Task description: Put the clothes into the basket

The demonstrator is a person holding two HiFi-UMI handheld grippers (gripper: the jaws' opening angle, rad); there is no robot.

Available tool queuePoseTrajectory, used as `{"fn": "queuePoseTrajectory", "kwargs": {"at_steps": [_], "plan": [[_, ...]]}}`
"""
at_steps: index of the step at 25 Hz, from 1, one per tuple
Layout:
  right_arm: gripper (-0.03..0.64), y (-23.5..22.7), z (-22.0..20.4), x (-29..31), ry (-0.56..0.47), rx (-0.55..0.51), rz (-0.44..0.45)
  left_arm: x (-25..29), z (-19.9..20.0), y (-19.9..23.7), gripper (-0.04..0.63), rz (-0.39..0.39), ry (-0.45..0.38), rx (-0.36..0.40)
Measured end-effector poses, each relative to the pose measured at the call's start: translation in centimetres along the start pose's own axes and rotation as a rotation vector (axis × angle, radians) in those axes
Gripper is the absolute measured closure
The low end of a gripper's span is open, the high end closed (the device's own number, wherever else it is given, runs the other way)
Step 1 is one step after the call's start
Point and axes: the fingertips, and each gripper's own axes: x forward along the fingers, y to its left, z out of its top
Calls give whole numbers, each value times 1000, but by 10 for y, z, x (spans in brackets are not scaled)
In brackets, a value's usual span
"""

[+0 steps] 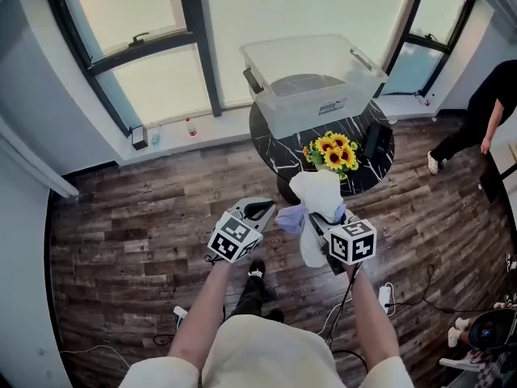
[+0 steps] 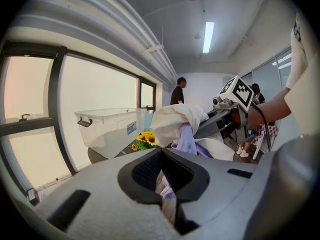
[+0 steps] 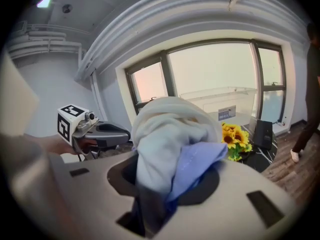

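I hold a bundle of clothes, white cloth with a lavender piece, between both grippers above the wooden floor. My left gripper is shut on the lavender and white cloth, which runs down into its jaws. The right gripper is shut on the same bundle, which fills its jaws and hides its fingertips. The basket, a clear plastic bin with dark handles, stands empty on the round table ahead. It also shows in the left gripper view and in the right gripper view.
The bin sits on a round black marble table by the window, with sunflowers and a black object in front of it. A person stands at the right. Cables and a white plug lie on the floor.
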Motion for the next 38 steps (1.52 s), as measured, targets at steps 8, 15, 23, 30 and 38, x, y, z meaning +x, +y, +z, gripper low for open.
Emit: {"fn": "queuePoseTrajectory", "kwargs": {"at_steps": [8,15,23,30,38], "plan": [[471,-46,77,66,-25,20,-46,56,43,92,581,-72,-18,41],[471,-67,155,111,-78,12,-78,97,87,144,581,-125,-20,104],[471,-105,228,136,-120,-36,-94,140,160,187,581,-117,-92,167],[471,-156,294,169,-187,-41,-69,196,220,233,581,-125,-100,237],[471,-232,366,214,-197,-49,-45,270,270,298,581,-94,-102,236]]}}
